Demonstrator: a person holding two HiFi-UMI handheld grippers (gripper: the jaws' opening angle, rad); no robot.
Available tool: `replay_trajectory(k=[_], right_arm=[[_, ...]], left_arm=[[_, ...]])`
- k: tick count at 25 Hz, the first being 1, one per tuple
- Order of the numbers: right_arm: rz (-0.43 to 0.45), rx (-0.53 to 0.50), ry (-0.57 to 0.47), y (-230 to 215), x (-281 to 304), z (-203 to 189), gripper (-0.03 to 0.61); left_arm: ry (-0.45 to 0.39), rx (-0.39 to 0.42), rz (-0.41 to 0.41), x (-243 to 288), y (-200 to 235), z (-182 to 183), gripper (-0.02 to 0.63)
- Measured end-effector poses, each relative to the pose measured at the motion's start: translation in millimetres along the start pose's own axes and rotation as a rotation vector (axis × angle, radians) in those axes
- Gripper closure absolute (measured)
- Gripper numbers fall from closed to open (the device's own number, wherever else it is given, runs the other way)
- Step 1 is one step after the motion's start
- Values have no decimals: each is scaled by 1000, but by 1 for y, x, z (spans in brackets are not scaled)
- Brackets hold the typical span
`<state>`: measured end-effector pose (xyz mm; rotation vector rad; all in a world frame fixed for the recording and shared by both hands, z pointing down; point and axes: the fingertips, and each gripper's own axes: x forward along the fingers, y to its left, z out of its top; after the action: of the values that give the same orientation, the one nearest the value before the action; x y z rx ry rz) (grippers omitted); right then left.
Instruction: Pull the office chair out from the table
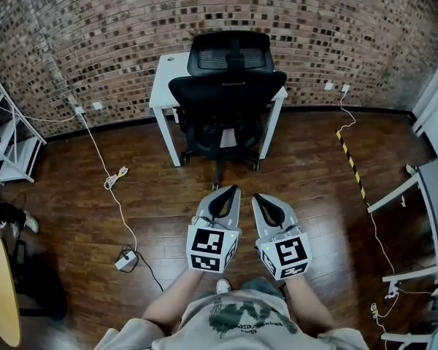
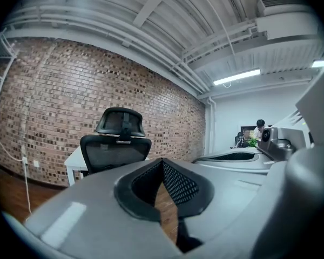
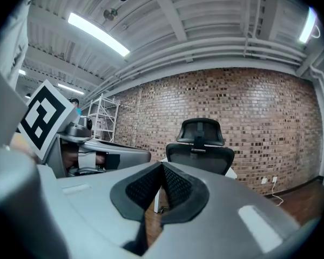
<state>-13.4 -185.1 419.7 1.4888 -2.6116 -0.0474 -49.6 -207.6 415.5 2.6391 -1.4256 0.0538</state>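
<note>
A: Any legible writing?

B: None. Black-and-white square markers on the cubes of the left gripper (image 1: 232, 189) and the right gripper (image 1: 258, 196): patterns only, no letters. Dark print on the shirt (image 1: 241, 318) at the bottom edge: too small to read. Small pale strip below the headrest of the office chair (image 1: 228, 97): lettering or not, impossible to tell.

A: Position of the chair?

B: Black, mesh-backed, tucked against the front of the white table (image 1: 162, 86), backrest toward the grippers, headrest overlapping the tabletop. Brick wall (image 1: 95, 20) directly behind. Well apart from both grippers, with wooden floor (image 1: 314, 195) between.

A: Jaws?

B: Pressed together on both grippers, nothing pinched. Held side by side, aimed at the chair.

A: Surroundings?

B: White cable (image 1: 117, 176) trailing from the wall to a white power block (image 1: 125, 259), left of the grippers. Yellow-and-black striped strip (image 1: 350, 162) along the floor at right. White shelving rack (image 1: 7, 141) at far left, grey desk (image 1: 434, 184) at far right.

A: Hidden or cropped parts?

B: Chair seat masked by the backrest, wheel base only partly seen beneath. Round wooden top (image 1: 0, 290) cut by the left edge, grey desk cut by the right edge.
</note>
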Motion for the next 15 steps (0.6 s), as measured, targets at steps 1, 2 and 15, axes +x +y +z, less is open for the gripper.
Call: replay_trajectory(k=[1,2,15], right_arm=[[1,-2,-1,-4,4,0,577],[3,-7,-5,-8,9,1,577],[70,-31,-77,-93,103,18,577]], left_arm=[[1,1,0,5,2,1,598],[2,2,0,10,5,1,598],[-1,53,85,115,58,23,598]])
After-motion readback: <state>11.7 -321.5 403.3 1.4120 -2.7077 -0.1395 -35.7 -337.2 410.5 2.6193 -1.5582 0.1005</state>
